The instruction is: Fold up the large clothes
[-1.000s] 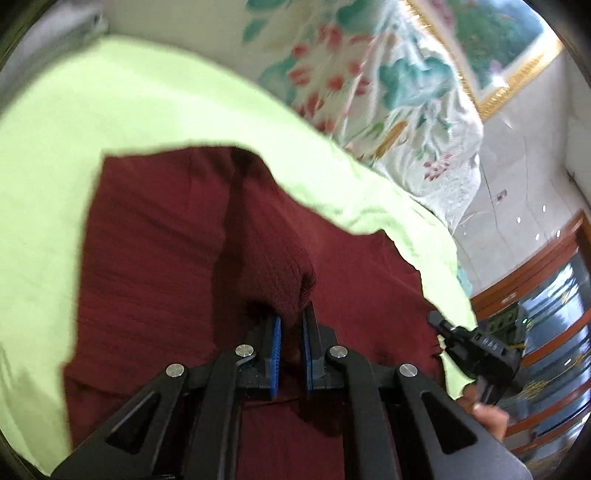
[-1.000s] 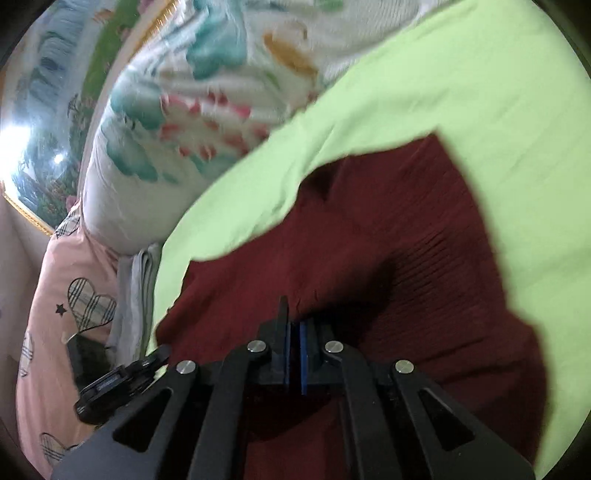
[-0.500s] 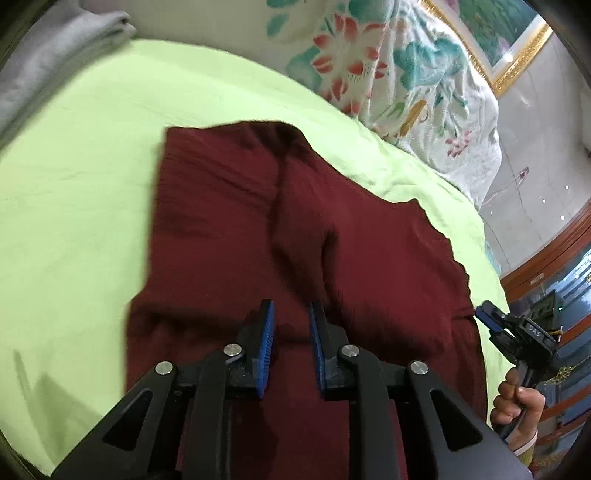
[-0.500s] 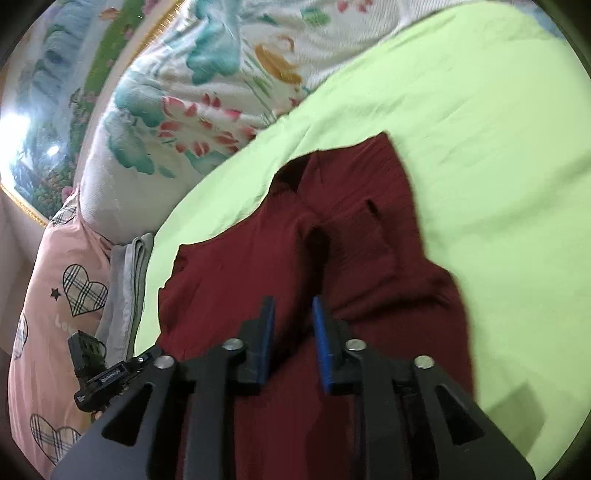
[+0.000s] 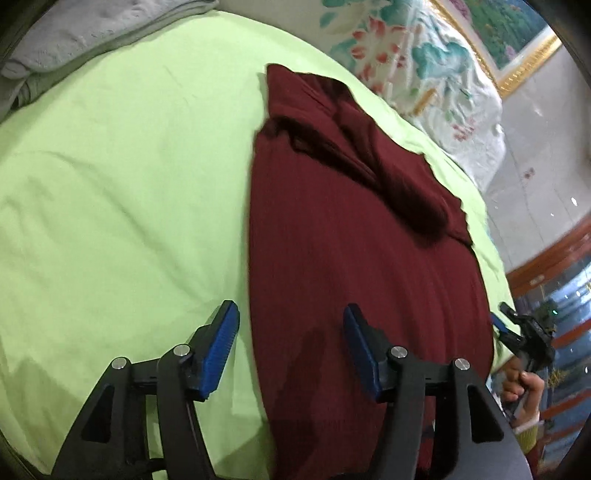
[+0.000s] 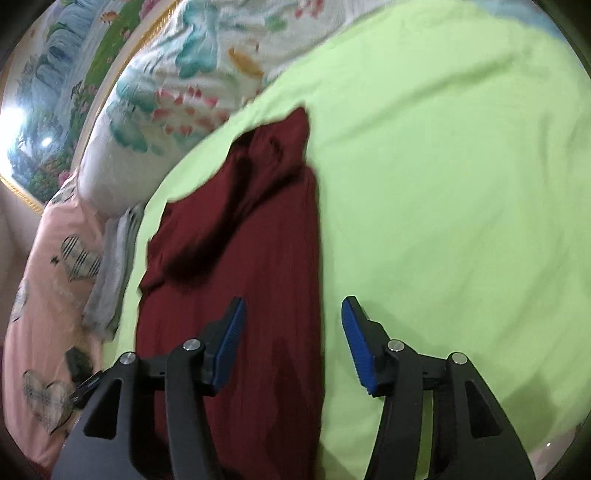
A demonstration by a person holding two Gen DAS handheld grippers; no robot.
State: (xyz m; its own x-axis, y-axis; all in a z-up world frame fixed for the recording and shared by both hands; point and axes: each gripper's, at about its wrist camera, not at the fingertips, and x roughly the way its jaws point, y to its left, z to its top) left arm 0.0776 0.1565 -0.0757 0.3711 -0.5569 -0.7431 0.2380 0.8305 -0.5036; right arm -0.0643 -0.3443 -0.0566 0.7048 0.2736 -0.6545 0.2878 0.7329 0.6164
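Note:
A dark red knitted garment [image 5: 354, 258] lies as a long folded strip on the light green bed sheet [image 5: 122, 177], with a sleeve laid back over its far end. My left gripper [image 5: 291, 347] hovers over the strip's left edge, jaws opening, nothing between the blue pads. In the right wrist view the same garment [image 6: 258, 258] runs away from me, and my right gripper [image 6: 293, 339] hangs over its right edge, jaws opening and empty. The right gripper [image 5: 524, 332] also shows in the left wrist view, held by a hand at the far right.
A floral quilt [image 6: 177, 85] and a pink heart-patterned pillow [image 6: 48, 280] lie beyond the garment, with folded grey cloth [image 5: 85, 40] beside them. A framed picture [image 5: 513, 33] hangs on the wall. Wide green sheet [image 6: 461, 184] spreads to the right.
Both grippers let go of the red garment's folded part, their jaws spread wide, and both drew back toward me, so more of the garment and sheet shows.

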